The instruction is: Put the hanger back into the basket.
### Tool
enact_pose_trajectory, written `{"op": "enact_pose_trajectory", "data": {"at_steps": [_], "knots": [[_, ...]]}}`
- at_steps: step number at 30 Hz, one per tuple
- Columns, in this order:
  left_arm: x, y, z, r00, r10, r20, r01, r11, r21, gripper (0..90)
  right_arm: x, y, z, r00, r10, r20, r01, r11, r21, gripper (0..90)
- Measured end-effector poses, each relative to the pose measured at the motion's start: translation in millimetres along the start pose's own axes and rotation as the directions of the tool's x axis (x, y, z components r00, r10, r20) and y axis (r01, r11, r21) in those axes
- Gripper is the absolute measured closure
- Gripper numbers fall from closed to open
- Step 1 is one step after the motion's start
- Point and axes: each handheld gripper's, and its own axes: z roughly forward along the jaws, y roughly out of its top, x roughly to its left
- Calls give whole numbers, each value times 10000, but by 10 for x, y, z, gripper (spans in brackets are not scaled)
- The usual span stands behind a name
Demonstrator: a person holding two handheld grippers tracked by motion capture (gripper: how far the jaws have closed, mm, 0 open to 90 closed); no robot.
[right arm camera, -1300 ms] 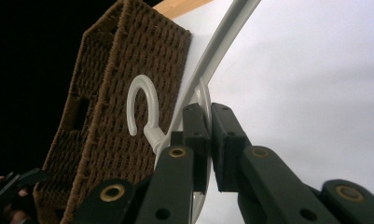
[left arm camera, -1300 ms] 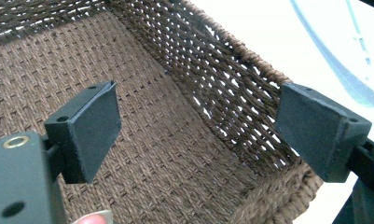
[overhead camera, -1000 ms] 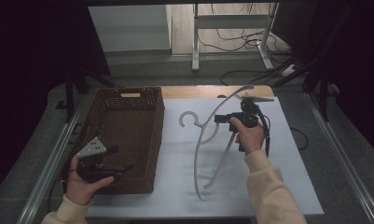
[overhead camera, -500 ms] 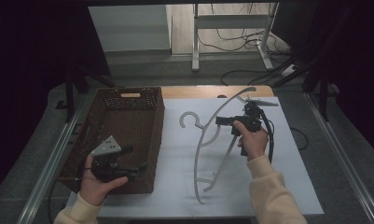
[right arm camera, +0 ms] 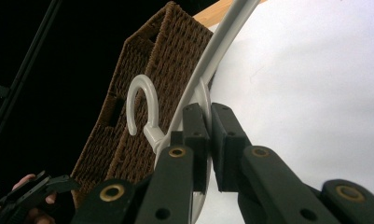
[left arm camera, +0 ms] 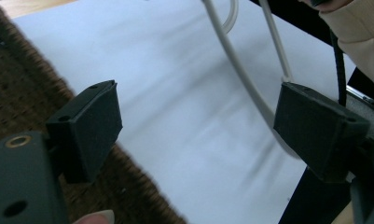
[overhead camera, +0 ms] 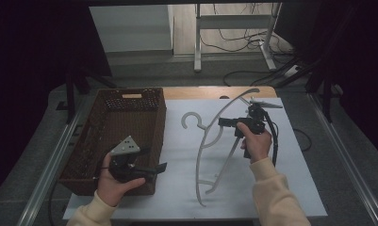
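Note:
A white plastic hanger [overhead camera: 206, 155] is lifted and tilted over the white table cover [overhead camera: 177, 160], its hook [overhead camera: 191, 118] toward the basket. My right gripper [overhead camera: 223, 123] is shut on the hanger's arm just beside the hook's neck. In the right gripper view the jaws [right arm camera: 208, 122] are pressed together on the hanger [right arm camera: 211, 51], with the hook [right arm camera: 140, 106] curling to their left. My left gripper [overhead camera: 154, 159] hovers open at the basket's near right corner. In the left gripper view it [left arm camera: 208, 126] is wide open and holds nothing, with the hanger [left arm camera: 243, 74] beyond.
A brown wicker basket [overhead camera: 149, 117] stands on the table's left side, also seen in the right gripper view [right arm camera: 163, 70]. A wooden strip [overhead camera: 210, 92] borders the far edge. Metal rails [overhead camera: 52, 160] run along both sides. A black cable [overhead camera: 274, 136] trails from my right gripper.
My left gripper has moved right along the basket's near end, toward the hanger. The right gripper has kept the hanger nearly still.

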Motion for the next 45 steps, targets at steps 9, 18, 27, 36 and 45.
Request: {"op": "enact_pose_trajectory", "data": {"at_steps": [9, 18, 27, 36, 45], "knots": [[-137, 97, 265, 9990, -129, 435, 119, 9997, 228, 162, 14, -14, -14, 9998, 29, -179, -33, 9998, -202, 851], [-141, 136, 436, 9912, -776, 1070, 748, 9968, 299, 176, 28, -29, -41, 9986, 68, -526, -87, 9993, -357, 850], [-192, 218, 702, 9783, -1232, 1665, 1135, 9913, 667, 239, 53, -54, -5, 9968, -57, -796, 28, 9993, -364, 850], [-153, 244, 952, 9627, -1847, 1975, 1695, 9813, 916, 290, 60, -63, -12, 9946, -116, -1031, 72, 9991, -427, 850], [-74, 243, 1062, 9464, -2211, 2354, 2136, 9752, 572, 637, 73, -89, 14, 9887, -60, -1496, 6, 9993, -361, 849]]}}
